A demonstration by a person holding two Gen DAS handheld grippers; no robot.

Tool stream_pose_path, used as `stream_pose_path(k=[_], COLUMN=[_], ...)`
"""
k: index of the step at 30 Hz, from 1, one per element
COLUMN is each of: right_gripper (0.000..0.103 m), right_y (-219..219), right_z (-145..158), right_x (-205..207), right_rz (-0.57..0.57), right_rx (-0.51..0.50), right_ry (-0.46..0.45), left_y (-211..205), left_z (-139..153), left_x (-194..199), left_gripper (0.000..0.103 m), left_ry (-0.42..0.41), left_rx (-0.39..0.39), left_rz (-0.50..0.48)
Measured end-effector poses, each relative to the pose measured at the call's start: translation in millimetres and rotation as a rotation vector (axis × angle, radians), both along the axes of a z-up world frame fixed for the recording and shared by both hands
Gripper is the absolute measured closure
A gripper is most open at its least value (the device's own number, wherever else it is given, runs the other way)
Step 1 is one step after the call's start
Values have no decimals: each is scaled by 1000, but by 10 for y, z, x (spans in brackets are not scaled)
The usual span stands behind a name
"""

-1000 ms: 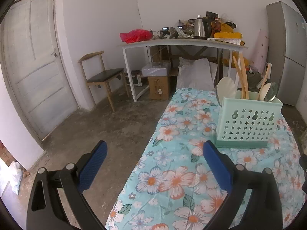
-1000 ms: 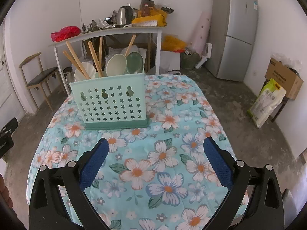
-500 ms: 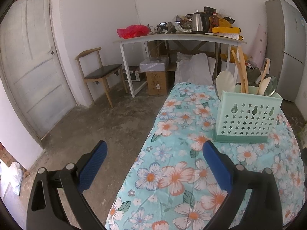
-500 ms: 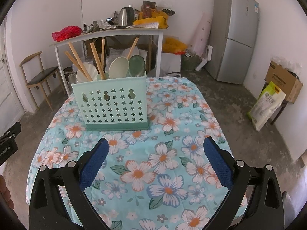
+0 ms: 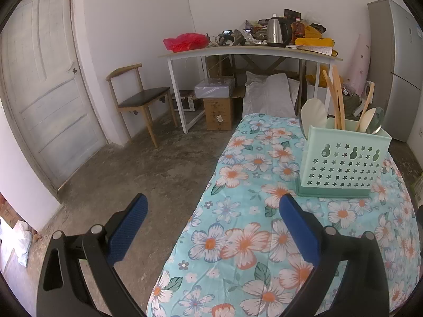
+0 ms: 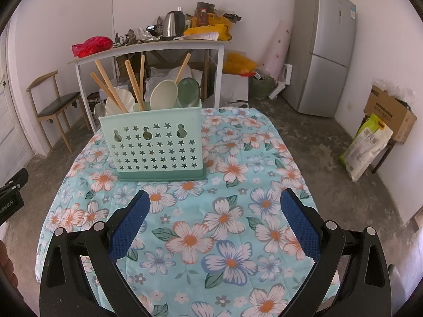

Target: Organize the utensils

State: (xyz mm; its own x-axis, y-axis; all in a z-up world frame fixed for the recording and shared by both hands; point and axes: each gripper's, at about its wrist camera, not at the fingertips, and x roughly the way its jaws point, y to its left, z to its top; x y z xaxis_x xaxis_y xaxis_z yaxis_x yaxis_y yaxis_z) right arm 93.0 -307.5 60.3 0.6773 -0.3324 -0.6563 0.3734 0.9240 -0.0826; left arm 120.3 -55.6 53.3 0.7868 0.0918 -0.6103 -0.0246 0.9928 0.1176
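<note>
Floral-clothed surface (image 6: 238, 142) carries the mint utensil caddy (image 6: 156, 145), upright, ahead and left of the right claw (image 6: 215, 211), well apart from it. Wooden chopsticks (image 6: 133, 84), a cream spoon (image 6: 162, 93) and a green spoon (image 6: 188, 92) stand inside it. Right claw: blue pads spread, nothing between. Left claw (image 5: 211, 216): pads likewise spread and empty, straddling the surface edge, caddy (image 5: 343, 161) ahead to its right. Beyond stand a cluttered white desk (image 6: 148, 47), a chair (image 5: 137, 100) and a refrigerator (image 6: 322, 50).
</note>
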Motion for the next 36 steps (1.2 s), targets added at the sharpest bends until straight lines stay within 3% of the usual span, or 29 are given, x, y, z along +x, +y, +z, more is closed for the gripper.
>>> stream_pose_path(k=[36], right_gripper=[8], right_y=[10], right_z=[-4], right_x=[-1], right_rz=[0], right_rx=[-2], right_ry=[0], left_y=[14], left_z=[-16], left_x=[-4], left_gripper=[6], left_ry=[4], left_rx=[-2], left_rz=[4])
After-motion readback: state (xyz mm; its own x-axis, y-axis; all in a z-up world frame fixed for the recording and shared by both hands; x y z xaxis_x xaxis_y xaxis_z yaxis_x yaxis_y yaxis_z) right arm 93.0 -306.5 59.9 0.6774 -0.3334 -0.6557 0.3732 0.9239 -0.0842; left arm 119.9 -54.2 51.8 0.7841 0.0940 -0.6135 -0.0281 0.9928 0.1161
